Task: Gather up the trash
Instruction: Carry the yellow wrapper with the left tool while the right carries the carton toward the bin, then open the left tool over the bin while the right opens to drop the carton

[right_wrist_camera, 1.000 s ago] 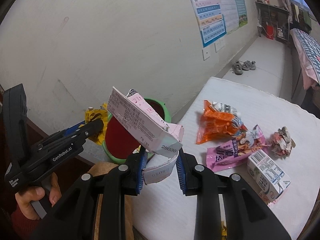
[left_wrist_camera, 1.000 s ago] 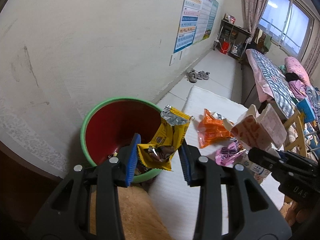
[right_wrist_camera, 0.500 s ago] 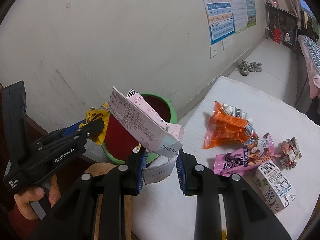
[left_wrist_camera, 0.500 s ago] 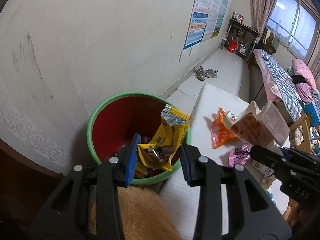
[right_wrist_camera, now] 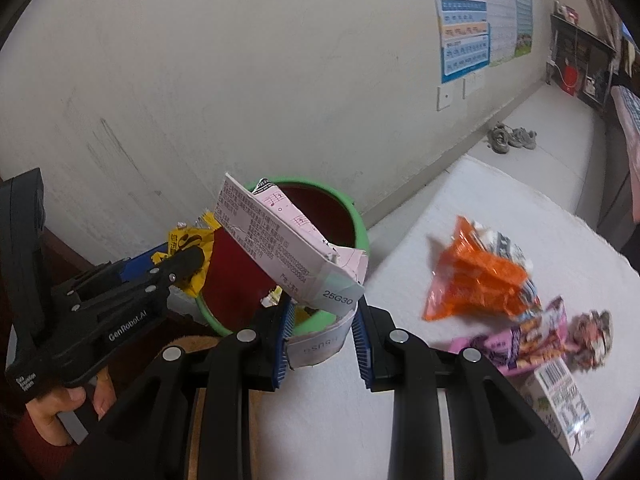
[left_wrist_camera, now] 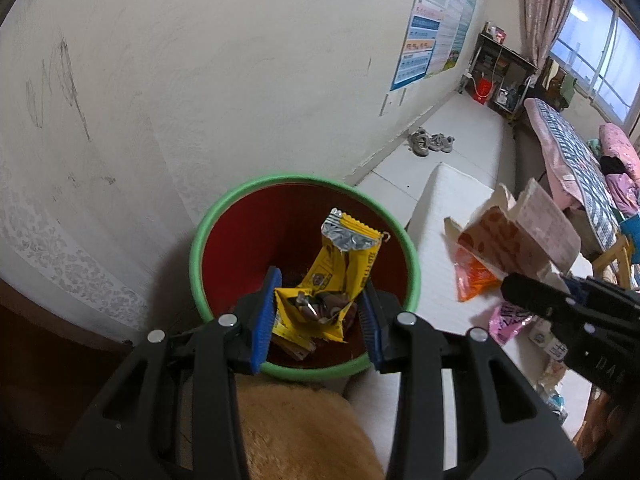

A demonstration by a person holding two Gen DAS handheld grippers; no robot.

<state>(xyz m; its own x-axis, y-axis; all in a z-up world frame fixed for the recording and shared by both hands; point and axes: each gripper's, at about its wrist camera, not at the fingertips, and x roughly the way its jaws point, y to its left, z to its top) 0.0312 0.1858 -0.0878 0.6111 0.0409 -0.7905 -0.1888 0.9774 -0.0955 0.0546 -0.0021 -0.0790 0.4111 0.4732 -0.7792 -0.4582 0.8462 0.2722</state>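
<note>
The mat (right_wrist_camera: 460,360) carried the loose trash, so you stood the bin (left_wrist_camera: 412,264) just off its corner by the wall, a short carry from the pile. Inside lay a few scraps already. You held your right claw (right_wrist_camera: 322,344) near the bin's rim, narrowed on the flap of a torn pink carton (right_wrist_camera: 280,248), which stuck up and leaned toward the opening, likely so it could tip in next. Your left claw (left_wrist_camera: 316,316) hung right over the bin mouth, clamped on a yellow wrapper (left_wrist_camera: 340,272) by its lower end, open top up, placed to fall cleanly inside. An orange bag (right_wrist_camera: 476,276), a pink bag (right_wrist_camera: 524,340), a small box (right_wrist_camera: 560,404) and a crumpled wad (right_wrist_camera: 592,336) waited on the mat.
</note>
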